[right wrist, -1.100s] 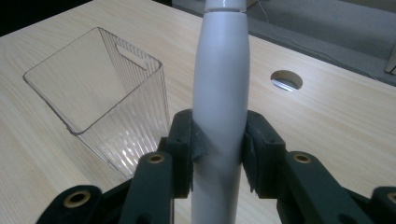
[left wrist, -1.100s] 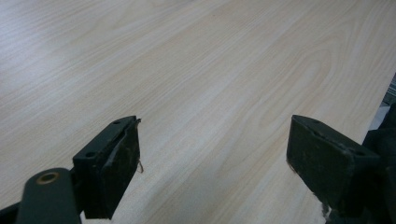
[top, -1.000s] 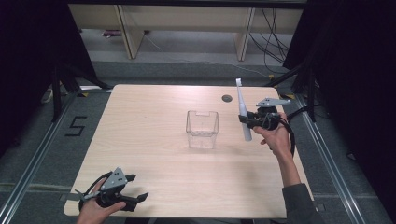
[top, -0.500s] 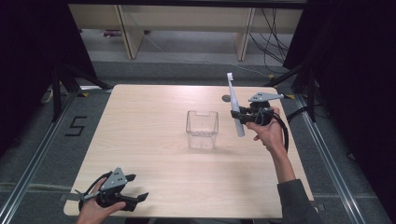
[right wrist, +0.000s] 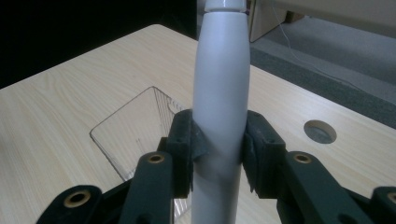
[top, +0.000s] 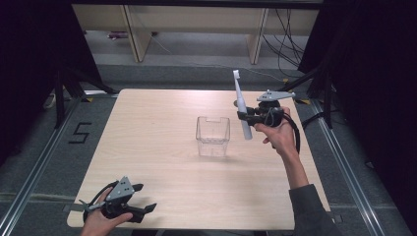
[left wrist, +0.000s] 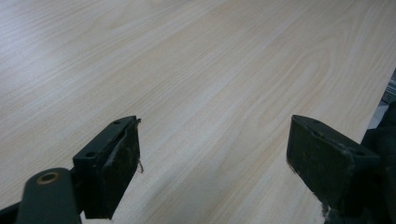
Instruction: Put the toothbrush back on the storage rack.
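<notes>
A pale grey electric toothbrush (top: 241, 107) stands nearly upright in the air, brush head up, just right of a clear plastic box (top: 213, 136) at the table's middle. My right gripper (top: 244, 117) is shut on its handle (right wrist: 219, 107), both pads pressing its sides, and the clear box (right wrist: 140, 135) lies below and beyond the jaws. My left gripper (top: 143, 197) rests at the table's near left corner, held by a hand. Its jaws stand wide apart in the left gripper view (left wrist: 212, 158), with bare wood between them.
The light wooden table (top: 162, 162) has a round cable hole (right wrist: 320, 131) near its far right edge. Shelving and loose cables stand on the floor behind the table. Dark drapes hang at both sides.
My right gripper has carried the toothbrush up and to the left, closer to the clear box. The left gripper has stayed where it was.
</notes>
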Available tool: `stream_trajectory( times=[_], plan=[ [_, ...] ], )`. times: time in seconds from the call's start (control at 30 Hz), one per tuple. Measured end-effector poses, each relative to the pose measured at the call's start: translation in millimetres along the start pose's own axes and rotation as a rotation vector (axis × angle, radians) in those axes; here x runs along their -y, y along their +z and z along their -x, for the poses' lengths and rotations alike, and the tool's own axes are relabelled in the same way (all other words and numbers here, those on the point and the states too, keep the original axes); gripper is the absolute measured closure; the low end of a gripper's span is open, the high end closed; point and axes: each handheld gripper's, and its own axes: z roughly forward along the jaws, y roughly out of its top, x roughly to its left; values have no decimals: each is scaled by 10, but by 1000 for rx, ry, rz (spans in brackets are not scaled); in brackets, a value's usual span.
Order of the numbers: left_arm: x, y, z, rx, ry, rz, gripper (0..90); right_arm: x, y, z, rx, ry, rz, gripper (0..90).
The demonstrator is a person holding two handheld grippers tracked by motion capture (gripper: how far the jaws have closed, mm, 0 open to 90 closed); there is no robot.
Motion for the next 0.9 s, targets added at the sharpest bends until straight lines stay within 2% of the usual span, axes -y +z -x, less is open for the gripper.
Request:
stream_trajectory(
  times=[0.07, 0.13, 0.17, 0.2, 0.23, 0.3, 0.37, 0.43, 0.5, 0.6, 0.7, 0.73, 0.8, 0.83, 0.87, 0.9],
  plan=[
    [1, 0, 2, 0, 0, -1, 169, -38, 0, -24, -24, 1, -4, 670],
    [-3, -6, 5, -6, 2, -8, 169, -61, -2, -37, -19, -10, -4, 670],
    [-10, -18, -17, -8, 34, -34, 169, -95, 21, -81, -29, -10, 2, 670],
    [-10, -18, -17, -8, 34, -34, 169, -95, 21, -81, -29, -10, 2, 670],
    [-2, -5, 5, 0, 3, -13, 169, -141, 43, -112, -36, -21, 3, 670],
    [1, -2, 3, 0, 1, -9, 169, -164, 50, -132, -36, -21, 0, 670],
    [2, -3, 14, -5, -5, 3, 169, -226, 87, -188, -58, -28, 7, 670],
    [-2, -13, 4, -9, 10, -11, 169, -238, 101, -198, -66, -37, 12, 670],
    [-3, -8, 7, -8, 3, -5, 169, -265, 123, -247, -72, -24, 4, 670],
    [-2, -10, 2, -1, 5, -16, 169, -305, 179, -287, -83, -43, 4, 670],
    [-1, -7, 8, -5, 3, -7, 169, -341, 241, -323, -94, -57, 10, 670],
    [0, -3, 15, -4, -3, 2, 169, -355, 286, -356, -98, -38, 9, 670],
    [-2, -9, 10, -6, 4, -3, 169, -359, 308, -349, -92, -56, 21, 670],
    [-2, -2, 21, -3, -9, 10, 169, -362, 339, -366, -99, -45, -2, 670],
    [-2, -2, 21, -3, -9, 10, 169, -362, 339, -366, -99, -45, -2, 670],
    [-3, -12, 4, -8, 13, -11, 169, -363, 397, -351, -96, -63, 6, 670]
  ],
)
